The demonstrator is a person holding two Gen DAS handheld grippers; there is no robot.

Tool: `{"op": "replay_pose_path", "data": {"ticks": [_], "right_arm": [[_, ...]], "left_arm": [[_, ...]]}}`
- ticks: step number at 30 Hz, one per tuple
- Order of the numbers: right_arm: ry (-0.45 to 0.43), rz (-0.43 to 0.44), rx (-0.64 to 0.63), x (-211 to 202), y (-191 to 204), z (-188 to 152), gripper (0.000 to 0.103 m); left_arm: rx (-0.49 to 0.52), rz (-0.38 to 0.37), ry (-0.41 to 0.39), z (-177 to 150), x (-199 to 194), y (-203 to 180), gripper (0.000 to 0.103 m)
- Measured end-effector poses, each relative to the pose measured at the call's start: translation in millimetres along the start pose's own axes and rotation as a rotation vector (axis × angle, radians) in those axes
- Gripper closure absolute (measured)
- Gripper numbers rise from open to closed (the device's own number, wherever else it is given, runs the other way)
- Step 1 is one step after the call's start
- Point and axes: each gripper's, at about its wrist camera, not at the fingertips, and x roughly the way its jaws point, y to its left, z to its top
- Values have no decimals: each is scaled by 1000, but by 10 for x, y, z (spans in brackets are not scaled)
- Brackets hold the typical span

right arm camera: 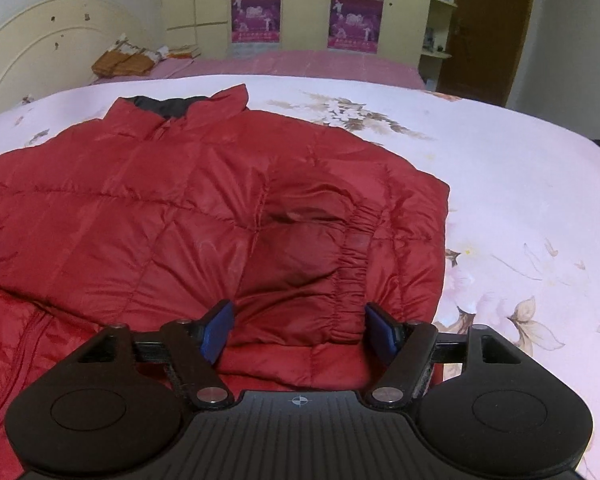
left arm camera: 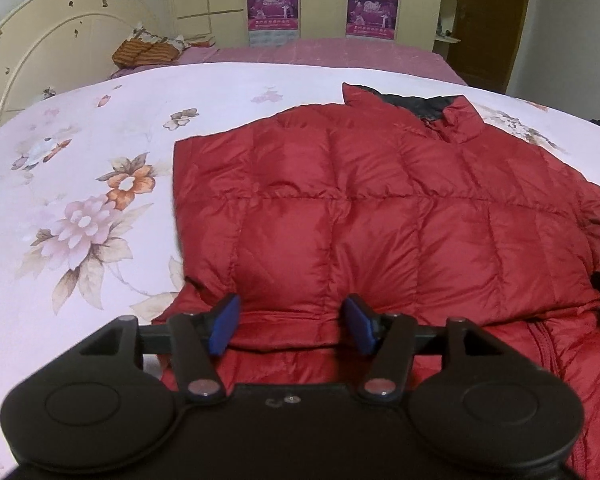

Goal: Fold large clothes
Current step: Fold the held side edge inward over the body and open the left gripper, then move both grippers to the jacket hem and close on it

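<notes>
Left tool [left arm camera: 291, 326]: jaws parted, blue pads clear of the cloth on both sides, grasping nothing. Right tool [right arm camera: 299, 334]: likewise released, jaws wide, nothing pinched.

Both hang low over the near hem of the red jacket [left arm camera: 380, 208], pointing down and across it. Under the left tool a folded edge of the jacket runs between the pads. Under the right tool lies the sleeve cuff [right arm camera: 352, 264] (elastic gathering plain to see), folded in over the body.

Step in hand, as I judge it: sleeves look tucked in, so next comes taking the hem and carrying it up toward the collar. To do it well, bite deep enough on each side to catch all the puffy layers, keep the two tools level with each other, and lift together so the sleeves do not slide out.

Beyond the tools, the jacket lies flat, front up, on the flowered bedspread [left arm camera: 100, 128], its collar [right arm camera: 188, 110] at the far end. Bare bedspread on either side.
</notes>
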Motion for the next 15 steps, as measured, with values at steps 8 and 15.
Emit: {"op": "replay_pose_path", "data": {"ticks": [8, 15], "right_arm": [[-48, 44, 20, -297, -116, -57, 34], [-60, 48, 49, -658, -160, -220, 34]], "left_arm": [[-10, 21, -40, -71, -322, -62, 33], [41, 7, -43, -181, -559, -173, 25]]}}
